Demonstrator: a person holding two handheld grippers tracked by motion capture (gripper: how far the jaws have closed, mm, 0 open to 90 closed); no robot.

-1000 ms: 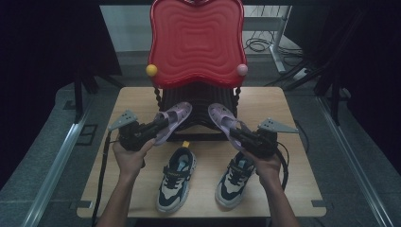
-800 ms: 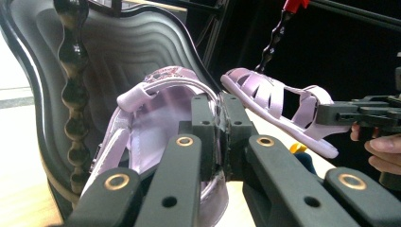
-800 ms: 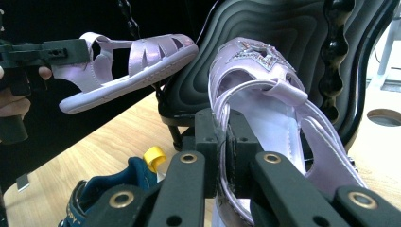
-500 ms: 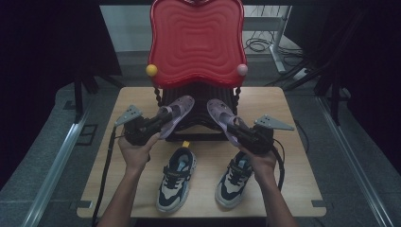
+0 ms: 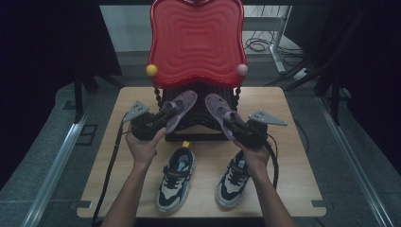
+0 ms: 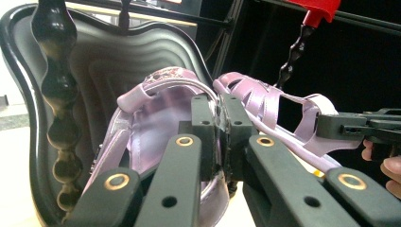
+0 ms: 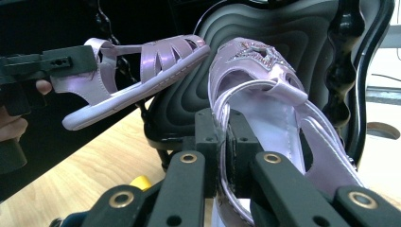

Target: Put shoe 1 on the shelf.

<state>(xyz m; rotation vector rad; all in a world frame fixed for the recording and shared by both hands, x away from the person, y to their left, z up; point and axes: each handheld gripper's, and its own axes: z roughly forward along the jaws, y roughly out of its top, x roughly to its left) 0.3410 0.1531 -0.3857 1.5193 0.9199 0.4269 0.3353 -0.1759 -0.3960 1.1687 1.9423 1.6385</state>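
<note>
We log: left gripper (image 5: 158, 122), jaws clamped on left sandal's (image 5: 178, 108) heel strap; right gripper (image 5: 234, 126) likewise pinching right sandal (image 5: 217, 108). Toes ahead, over black shelf (image 5: 198, 120).

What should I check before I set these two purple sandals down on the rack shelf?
1. Left gripper grip: jaws pinch the heel strap of the left purple strappy sandal: ok.
2. Right gripper grip: jaws pinch the strap of the right purple strappy sandal: ok.
3. Sandals apart, not touching: ok.
4. Black wavy lower shelf free of other things: cannot tell.
5. Pair of grey-and-cream sneakers on the wooden table away from the sandals: ok.
</note>
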